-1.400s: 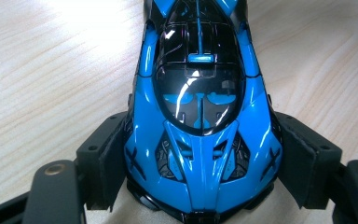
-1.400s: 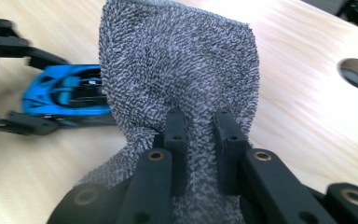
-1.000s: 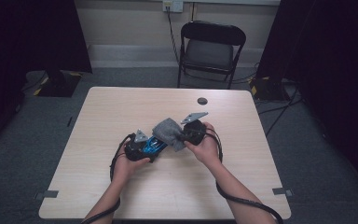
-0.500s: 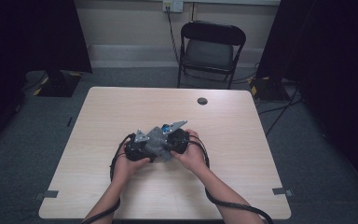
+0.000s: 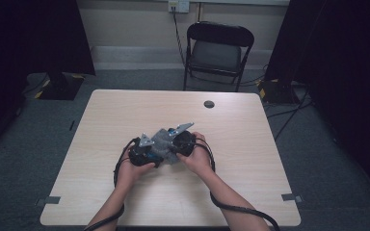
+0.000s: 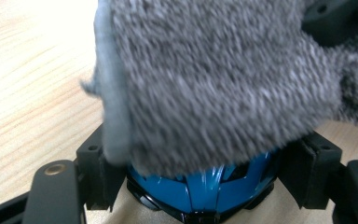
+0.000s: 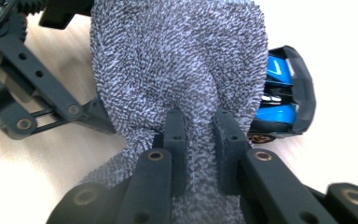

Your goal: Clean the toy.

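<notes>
A blue toy car (image 6: 200, 186) sits between the jaws of my left gripper (image 6: 200, 177), which press on its two sides. A grey fluffy cloth (image 6: 214, 79) lies draped over the car and hides most of it. My right gripper (image 7: 198, 133) is shut on a fold of that cloth (image 7: 177, 56), with the car's blue body (image 7: 279, 88) showing past the cloth's right edge. In the high view both grippers meet at the table's middle, left gripper (image 5: 149, 150) and right gripper (image 5: 172, 144), with the cloth (image 5: 162, 140) bunched between them.
The light wooden table (image 5: 250, 144) has a small black round disc (image 5: 209, 104) near its far edge. A black folding chair (image 5: 219, 48) stands behind the table. Cables trail from both grippers toward the front edge (image 5: 241, 211).
My right gripper has moved left and down with the cloth, up against the left gripper. The cloth now covers the blue car, which showed a second ago. The left hand has kept still.
</notes>
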`<move>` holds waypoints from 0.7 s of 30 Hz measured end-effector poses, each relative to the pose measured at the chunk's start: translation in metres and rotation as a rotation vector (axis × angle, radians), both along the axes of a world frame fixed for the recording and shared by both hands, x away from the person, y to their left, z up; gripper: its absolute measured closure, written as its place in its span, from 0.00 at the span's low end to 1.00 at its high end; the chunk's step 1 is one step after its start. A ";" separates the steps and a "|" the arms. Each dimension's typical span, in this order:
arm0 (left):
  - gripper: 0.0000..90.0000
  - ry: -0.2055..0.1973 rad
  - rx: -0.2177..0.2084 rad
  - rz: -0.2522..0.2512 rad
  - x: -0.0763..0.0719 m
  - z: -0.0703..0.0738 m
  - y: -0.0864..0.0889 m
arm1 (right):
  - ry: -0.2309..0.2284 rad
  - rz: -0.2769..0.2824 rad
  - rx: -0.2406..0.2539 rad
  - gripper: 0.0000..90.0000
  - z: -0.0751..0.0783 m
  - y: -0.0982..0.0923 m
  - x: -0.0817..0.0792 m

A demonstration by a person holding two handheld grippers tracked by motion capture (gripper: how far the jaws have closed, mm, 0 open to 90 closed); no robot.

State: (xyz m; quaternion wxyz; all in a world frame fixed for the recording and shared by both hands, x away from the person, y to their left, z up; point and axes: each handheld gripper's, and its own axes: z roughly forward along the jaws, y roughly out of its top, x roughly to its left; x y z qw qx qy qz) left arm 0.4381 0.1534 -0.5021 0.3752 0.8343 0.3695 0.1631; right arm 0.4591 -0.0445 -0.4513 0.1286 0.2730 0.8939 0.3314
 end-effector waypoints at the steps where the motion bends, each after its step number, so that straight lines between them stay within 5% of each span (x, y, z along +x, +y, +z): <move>1: 0.28 0.000 0.000 0.000 0.000 0.000 0.000 | -0.004 -0.008 -0.003 0.87 0.000 -0.001 0.001; 21: 0.28 0.000 -0.002 0.001 0.000 0.000 0.000 | -0.011 -0.085 -0.026 0.87 0.008 -0.015 0.023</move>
